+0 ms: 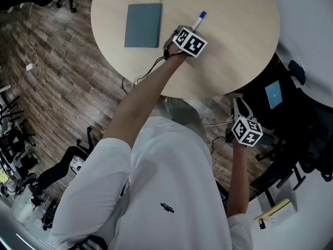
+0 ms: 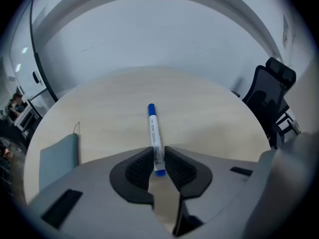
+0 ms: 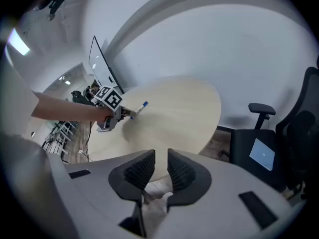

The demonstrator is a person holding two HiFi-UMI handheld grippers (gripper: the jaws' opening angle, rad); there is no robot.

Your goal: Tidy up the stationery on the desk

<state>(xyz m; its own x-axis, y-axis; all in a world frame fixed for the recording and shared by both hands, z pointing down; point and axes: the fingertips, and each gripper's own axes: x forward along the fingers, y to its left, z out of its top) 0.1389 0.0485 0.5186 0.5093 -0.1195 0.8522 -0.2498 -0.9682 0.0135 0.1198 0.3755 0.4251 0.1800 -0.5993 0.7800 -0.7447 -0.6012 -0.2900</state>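
Note:
A white marker with blue caps (image 1: 199, 20) lies over the middle of the round pale wooden table (image 1: 239, 46). My left gripper (image 1: 192, 30) is shut on its near end. In the left gripper view the pads squeeze the marker (image 2: 153, 128) near its lower cap, and its barrel points away over the table (image 2: 209, 118). Whether the marker rests on the top or hangs just above it I cannot tell. A grey-blue notebook (image 1: 143, 25) lies flat to the left of it. My right gripper (image 1: 240, 108) hangs off the table's near right edge, open with nothing between its jaws (image 3: 160, 169).
A black office chair (image 1: 276, 95) with a blue sheet on its seat stands right of the table, close to my right gripper. Another chair (image 2: 271, 93) shows beyond the table's right rim. A cable trails from my left gripper over the near edge.

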